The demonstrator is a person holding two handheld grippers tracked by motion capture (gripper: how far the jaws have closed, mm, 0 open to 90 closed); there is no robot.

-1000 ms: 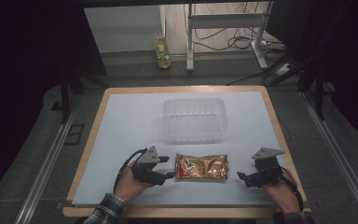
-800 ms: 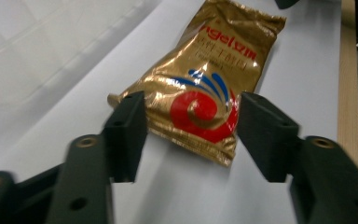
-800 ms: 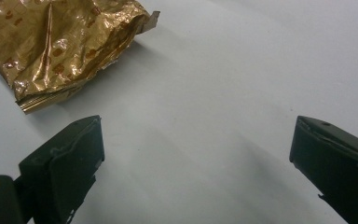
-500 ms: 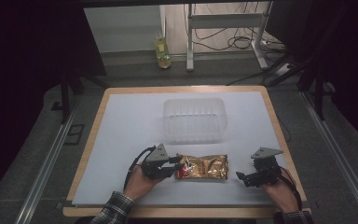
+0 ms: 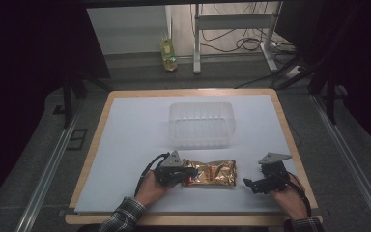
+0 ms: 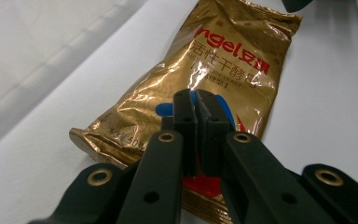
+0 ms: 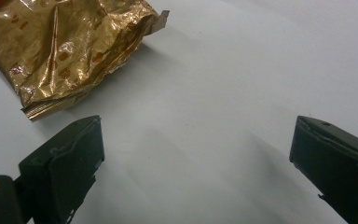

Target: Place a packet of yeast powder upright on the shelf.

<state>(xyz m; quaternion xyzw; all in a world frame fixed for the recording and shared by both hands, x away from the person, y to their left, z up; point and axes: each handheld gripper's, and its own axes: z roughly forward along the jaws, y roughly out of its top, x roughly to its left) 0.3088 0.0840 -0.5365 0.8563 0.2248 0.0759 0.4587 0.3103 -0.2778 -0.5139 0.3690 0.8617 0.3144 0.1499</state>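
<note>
We count one gold packet (image 5: 210,173) at the near middle of one white mat (image 5: 135,140), and one clear tub (image 5: 202,123) beyond it toward the far side. We count two grippers: a left gripper (image 5: 186,175) and a right gripper (image 5: 247,182). We count two hands, one left hand (image 5: 150,187), one right hand (image 5: 288,200). One yellow bottle (image 5: 168,54) stands on the floor, far off.

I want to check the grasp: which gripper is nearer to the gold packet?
Left. The left gripper has just been closing on the gold packet at its left end; the right gripper waits open, apart from its right end.
</note>
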